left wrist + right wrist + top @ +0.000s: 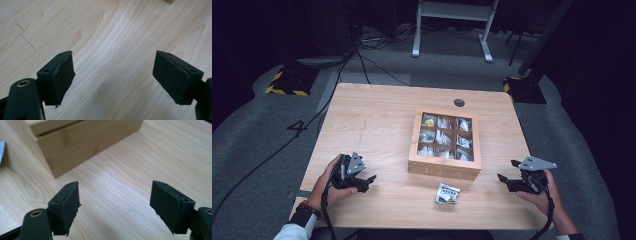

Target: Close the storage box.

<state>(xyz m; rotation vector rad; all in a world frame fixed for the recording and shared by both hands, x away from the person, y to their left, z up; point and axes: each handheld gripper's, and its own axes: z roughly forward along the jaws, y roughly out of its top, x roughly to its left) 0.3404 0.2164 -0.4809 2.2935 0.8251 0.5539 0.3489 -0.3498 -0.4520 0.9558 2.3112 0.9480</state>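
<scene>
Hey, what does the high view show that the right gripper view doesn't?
The high view alone takes in the wooden box's nine compartments of packets, both hands with their tools, left tool and right tool, and the floor cables. The right gripper view alone gives a close look at that tool's two black pads, open with bare table between them. Both show the box, the wooden table and the loose silver packet, cut off in the gripper view.
</scene>
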